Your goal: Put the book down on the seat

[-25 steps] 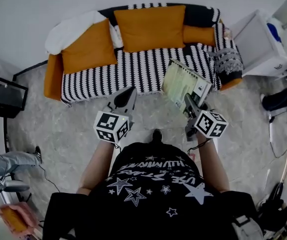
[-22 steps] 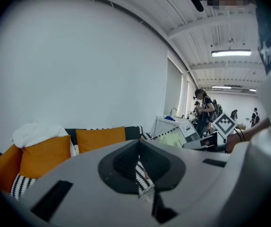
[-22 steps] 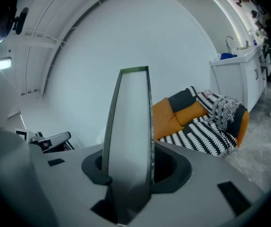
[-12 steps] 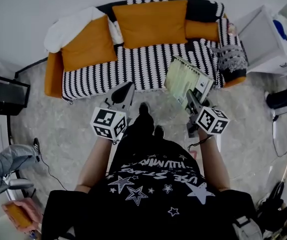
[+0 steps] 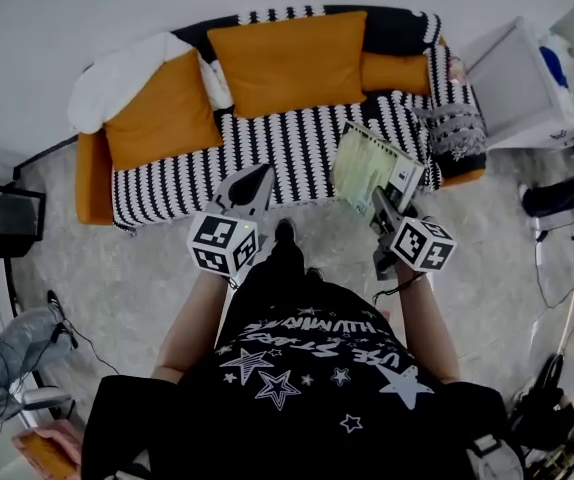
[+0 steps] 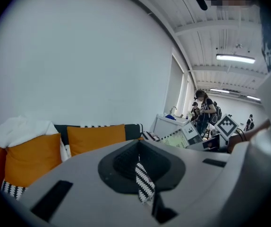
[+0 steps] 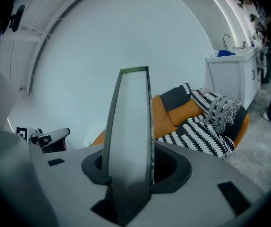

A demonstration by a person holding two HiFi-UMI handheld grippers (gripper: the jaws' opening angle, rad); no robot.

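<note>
Right hand-held gripper (image 5: 380,203) pinches the book (image 5: 365,165) by its lower edge, upright, at the striped sofa seat's (image 5: 267,146) right front, not yet down. Looks thin, light, probably floppy, so grip deep. Left hand-held gripper (image 5: 251,186) pressed together, empty.

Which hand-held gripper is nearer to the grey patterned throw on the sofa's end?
Right. The right hand-held gripper, holding the book, is near the throw; the left hand-held gripper faces the sofa's middle.

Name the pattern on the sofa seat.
Black-and-white zigzag stripes; the sofa seat shows best in head view.
</note>
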